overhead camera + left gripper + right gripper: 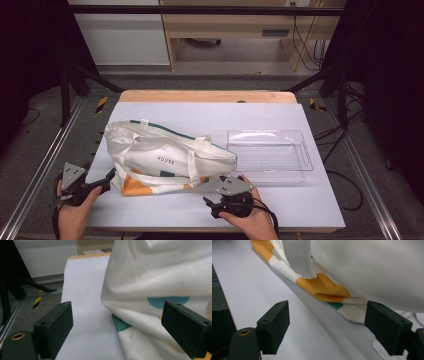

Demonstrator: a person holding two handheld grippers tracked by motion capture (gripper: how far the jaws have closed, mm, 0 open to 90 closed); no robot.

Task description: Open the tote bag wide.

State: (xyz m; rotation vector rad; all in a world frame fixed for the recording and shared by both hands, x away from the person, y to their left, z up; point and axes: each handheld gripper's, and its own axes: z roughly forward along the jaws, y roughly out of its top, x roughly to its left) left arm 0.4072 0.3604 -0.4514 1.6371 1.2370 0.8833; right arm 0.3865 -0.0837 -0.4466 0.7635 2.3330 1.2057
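**Both grippers open at the near edge of the tote bag**

Your two hands come in at the bottom of the high view, each with a gripper; your left gripper (107, 179) sits at the near left corner of the tote bag (165, 157), and your right gripper (212, 205) lies just in front of the bag's near right end, pointing left along the table; both rest low over the white table sheet (300, 200).

Your left gripper's jaws stand wide apart; in the left gripper view (116, 331) the bag's cream cloth (160, 277) bulges between them, closer to the right jaw, with teal patches on it; whether that jaw touches the cloth you cannot tell; the left jaw has bare sheet beside it, so nothing is clamped.

Your right gripper's jaws are wide too; in the right gripper view (325, 326) the orange-and-cream lower edge of the bag (324, 288) lies beyond the jaws, with a cream strap (298, 257) hanging over it; the pads press on nothing.

You see the bag lying on its side on the left half of the sheet, cream with a dark teal trim, orange along its near bottom edge and small dark lettering on its face; its straps drape across the right end.

Just right of the bag stands a clear plastic tray (305, 155), close to the bag's right end; a strip of wooden tabletop (200, 96) shows past the sheet's far edge.
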